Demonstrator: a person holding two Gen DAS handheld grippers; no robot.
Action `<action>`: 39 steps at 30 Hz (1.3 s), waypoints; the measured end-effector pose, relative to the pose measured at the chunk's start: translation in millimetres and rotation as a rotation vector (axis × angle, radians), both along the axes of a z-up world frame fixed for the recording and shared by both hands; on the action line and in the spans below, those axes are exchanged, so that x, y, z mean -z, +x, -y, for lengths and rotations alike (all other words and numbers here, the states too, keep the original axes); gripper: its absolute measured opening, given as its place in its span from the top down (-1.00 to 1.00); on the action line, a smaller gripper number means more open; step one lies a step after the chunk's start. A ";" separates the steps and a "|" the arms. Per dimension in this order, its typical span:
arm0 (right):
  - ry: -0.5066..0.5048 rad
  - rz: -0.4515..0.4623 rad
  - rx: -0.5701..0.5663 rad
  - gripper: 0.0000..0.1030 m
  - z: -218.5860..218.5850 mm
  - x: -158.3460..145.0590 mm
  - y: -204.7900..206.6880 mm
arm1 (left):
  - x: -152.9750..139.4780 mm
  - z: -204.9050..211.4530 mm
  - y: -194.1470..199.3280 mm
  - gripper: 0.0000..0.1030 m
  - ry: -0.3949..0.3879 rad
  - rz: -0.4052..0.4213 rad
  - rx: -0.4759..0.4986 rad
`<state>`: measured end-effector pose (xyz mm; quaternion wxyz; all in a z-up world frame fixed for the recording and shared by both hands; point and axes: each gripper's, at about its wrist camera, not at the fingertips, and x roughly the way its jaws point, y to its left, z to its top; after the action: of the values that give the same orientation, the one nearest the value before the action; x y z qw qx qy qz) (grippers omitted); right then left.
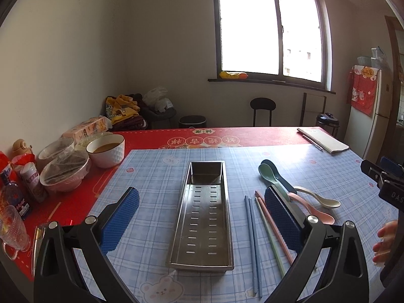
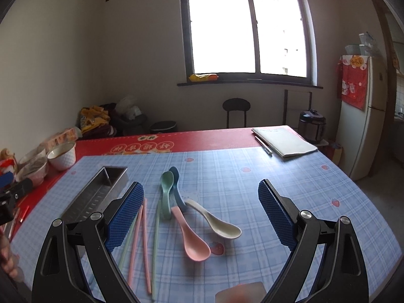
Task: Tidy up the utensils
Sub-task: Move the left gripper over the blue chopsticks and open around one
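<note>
Lying beside one tray (image 1: 202,227): four spoons (image 2: 197,245), six chopsticks (image 1: 252,240).

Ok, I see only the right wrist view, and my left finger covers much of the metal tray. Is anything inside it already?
Observer: No, the metal tray is empty; only its slotted bottom shows.
Operator: Are there chopsticks that I cannot see?
Observer: Yes, a pair of blue chopsticks lies just right of the tray, beside the pink chopsticks.
Operator: And the left gripper?
Observer: The left gripper is open above the table, and the tray shows between its fingers.
</note>
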<state>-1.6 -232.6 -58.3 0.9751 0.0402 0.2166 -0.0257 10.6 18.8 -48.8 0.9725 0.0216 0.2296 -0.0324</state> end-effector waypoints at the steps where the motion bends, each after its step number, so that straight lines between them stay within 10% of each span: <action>1: -0.007 -0.017 -0.015 -0.73 -2.7 6.5 4.1 | 4.4 -0.7 2.5 -0.87 -0.010 -0.014 0.008; 9: 0.045 -0.130 -0.070 -0.73 3.7 52.2 32.3 | 46.3 29.4 32.1 0.25 -0.030 -0.198 0.153; 15: 0.134 -0.164 -0.135 -0.73 16.3 77.9 55.6 | 87.9 57.2 56.3 0.72 -0.071 -0.332 0.296; 28: 0.316 -0.173 -0.205 -0.73 36.8 93.5 65.8 | 123.8 96.2 92.5 0.88 0.280 -0.424 0.193; 39: 0.372 -0.153 -0.233 -0.73 41.4 93.9 63.9 | 133.2 106.3 100.3 0.90 0.380 -0.462 0.195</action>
<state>62.3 -273.9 -152.2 0.9281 0.1918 0.2939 0.1247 110.9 -87.5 -182.0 0.8655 0.2170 0.4431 -0.0860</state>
